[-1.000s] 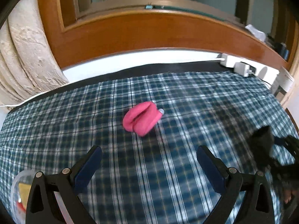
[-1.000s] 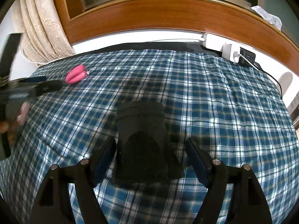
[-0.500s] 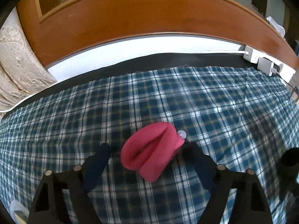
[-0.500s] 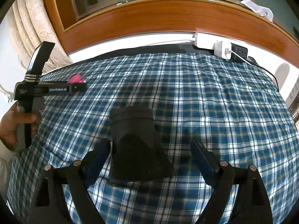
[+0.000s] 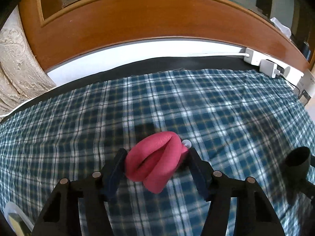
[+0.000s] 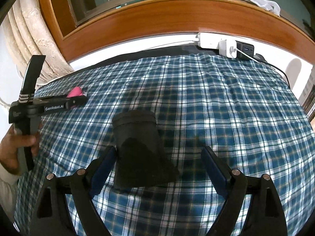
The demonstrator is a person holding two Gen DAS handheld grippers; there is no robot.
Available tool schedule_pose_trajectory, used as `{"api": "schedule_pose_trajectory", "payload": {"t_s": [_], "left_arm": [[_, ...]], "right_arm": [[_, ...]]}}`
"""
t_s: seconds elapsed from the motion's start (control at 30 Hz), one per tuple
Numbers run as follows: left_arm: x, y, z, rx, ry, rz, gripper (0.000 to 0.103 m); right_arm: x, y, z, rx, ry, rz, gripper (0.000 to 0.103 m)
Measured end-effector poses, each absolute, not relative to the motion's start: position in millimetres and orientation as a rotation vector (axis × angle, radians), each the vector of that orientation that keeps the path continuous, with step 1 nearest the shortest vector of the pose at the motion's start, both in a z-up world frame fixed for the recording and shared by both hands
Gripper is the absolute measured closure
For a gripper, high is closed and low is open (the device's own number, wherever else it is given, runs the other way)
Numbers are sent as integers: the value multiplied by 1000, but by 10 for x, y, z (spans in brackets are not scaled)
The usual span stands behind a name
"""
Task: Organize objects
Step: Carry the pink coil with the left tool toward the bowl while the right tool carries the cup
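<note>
A pink rolled sock (image 5: 155, 161) lies on the blue plaid cloth (image 5: 216, 108) with a small white tag at its far end. My left gripper (image 5: 155, 156) is shut on it, both fingers pressed against its sides. From the right wrist view the same roll (image 6: 75, 91) shows just beyond the left gripper (image 6: 78, 100), which a hand (image 6: 11, 147) holds. A black rolled sock (image 6: 137, 147) lies between the fingers of my open right gripper (image 6: 158, 153). The left finger touches it and the right finger stands apart. The black roll (image 5: 297, 159) also shows at the right edge of the left wrist view.
A wooden frame (image 6: 177, 15) runs along the far side, with a white ledge below it. A power strip with chargers (image 6: 226, 45) and a cable sit at the back right. A cream curtain (image 6: 33, 39) hangs at the left. A clear container (image 5: 11, 216) sits near left.
My left gripper moved forward to the pink roll and closed its fingers onto it. The right gripper has stayed open around the black roll, shifting only slightly.
</note>
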State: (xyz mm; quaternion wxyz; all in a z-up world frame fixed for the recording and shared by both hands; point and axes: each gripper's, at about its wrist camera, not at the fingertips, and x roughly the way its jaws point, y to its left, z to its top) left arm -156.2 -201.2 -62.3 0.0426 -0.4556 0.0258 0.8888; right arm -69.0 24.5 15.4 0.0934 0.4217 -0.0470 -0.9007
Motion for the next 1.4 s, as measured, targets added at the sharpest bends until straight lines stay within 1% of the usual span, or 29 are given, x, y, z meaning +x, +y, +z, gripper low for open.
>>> {"api": "schedule_pose_trajectory", "payload": {"t_s": [0.2,0.43,0.63,0.73,0.8,0.83,1.13,1.4], "left_arm": [[-1401,-1874,-566,-1361,50,2696,38],[-1181,-1677,-429,-1287,50,2680,38],[-1037,-1614,-375,-1258,37,2687,38],[-954,-1581,-367,-1246,41,2688,38],[-894,-1576,-363,-1239,42,2686,38],[-862,-1572,-356,-1235,42,2687,38],[-633,-1581,-294,-1204,47,2699,38],[-395,-1647,-242,-1186,13,2707,38]], "right_arm": [[-687,159,148,1219,-129,-2667,15],[-753,66,91,1256,-48,-2686,16],[-789,51,59,1283,-26,-2695,24],[-787,32,55,1284,-3,-2701,31],[-790,26,56,1283,10,-2709,40],[-791,25,58,1283,17,-2714,41],[-770,19,66,1279,19,-2716,43],[-692,-46,93,1263,37,-2718,44]]}}
